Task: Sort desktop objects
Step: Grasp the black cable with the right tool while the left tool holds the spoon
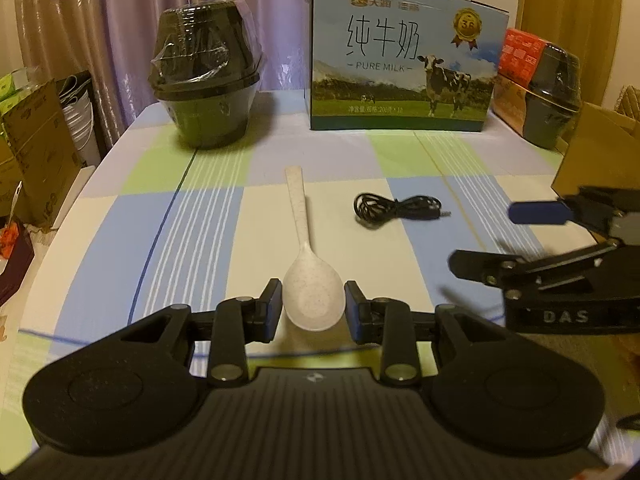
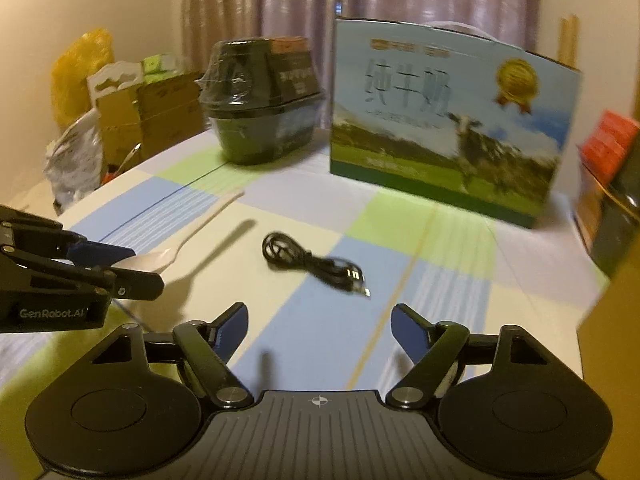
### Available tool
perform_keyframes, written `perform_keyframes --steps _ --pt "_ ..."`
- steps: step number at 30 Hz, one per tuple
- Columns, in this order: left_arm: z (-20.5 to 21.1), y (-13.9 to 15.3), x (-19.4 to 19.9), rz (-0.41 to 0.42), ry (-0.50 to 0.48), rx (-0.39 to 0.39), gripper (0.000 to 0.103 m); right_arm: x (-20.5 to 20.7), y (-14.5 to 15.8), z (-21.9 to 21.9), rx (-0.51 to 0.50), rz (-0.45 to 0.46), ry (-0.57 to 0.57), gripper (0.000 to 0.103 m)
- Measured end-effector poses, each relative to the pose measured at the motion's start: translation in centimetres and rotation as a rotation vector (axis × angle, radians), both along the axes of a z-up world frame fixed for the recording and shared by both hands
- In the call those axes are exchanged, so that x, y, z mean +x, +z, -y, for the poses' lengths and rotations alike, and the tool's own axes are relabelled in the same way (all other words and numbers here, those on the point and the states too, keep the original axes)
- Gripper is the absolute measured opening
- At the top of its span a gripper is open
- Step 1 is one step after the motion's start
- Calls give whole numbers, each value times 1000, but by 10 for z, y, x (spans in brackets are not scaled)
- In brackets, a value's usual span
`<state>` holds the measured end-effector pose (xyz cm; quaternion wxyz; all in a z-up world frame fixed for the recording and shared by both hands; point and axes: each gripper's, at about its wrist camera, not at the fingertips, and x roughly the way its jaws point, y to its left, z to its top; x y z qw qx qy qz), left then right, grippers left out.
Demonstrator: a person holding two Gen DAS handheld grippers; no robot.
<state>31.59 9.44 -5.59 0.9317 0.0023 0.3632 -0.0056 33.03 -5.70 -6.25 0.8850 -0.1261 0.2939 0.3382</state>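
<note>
Left tool (image 1: 313, 306) brackets the pale spoon's (image 1: 310, 276) bowl, pads just beside it; whether they press it is unclear. Right tool (image 2: 319, 330) gapes wide above bare checked table (image 2: 400, 220), near the coiled black cable (image 2: 312, 262). Room lies open between spoon and cable; the milk box (image 1: 400, 60) and wrapped black bowls (image 1: 206, 80) line the far edge. Right view is blurred and shows cardboard boxes (image 2: 152, 116) beyond the table's left edge.
</note>
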Motion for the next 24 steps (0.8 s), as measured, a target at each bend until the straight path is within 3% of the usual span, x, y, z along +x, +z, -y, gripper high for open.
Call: perform_keyframes --steps 7,13,24 --pt "-10 -6 20 8 -11 34 28 27 -7 -22 -51 49 108 74" --pt "-15 -6 27 12 -2 5 28 45 -18 -40 -115 67 205 73" --pt "-15 -7 30 12 1 -24 28 65 -25 -58 -135 42 291 67"
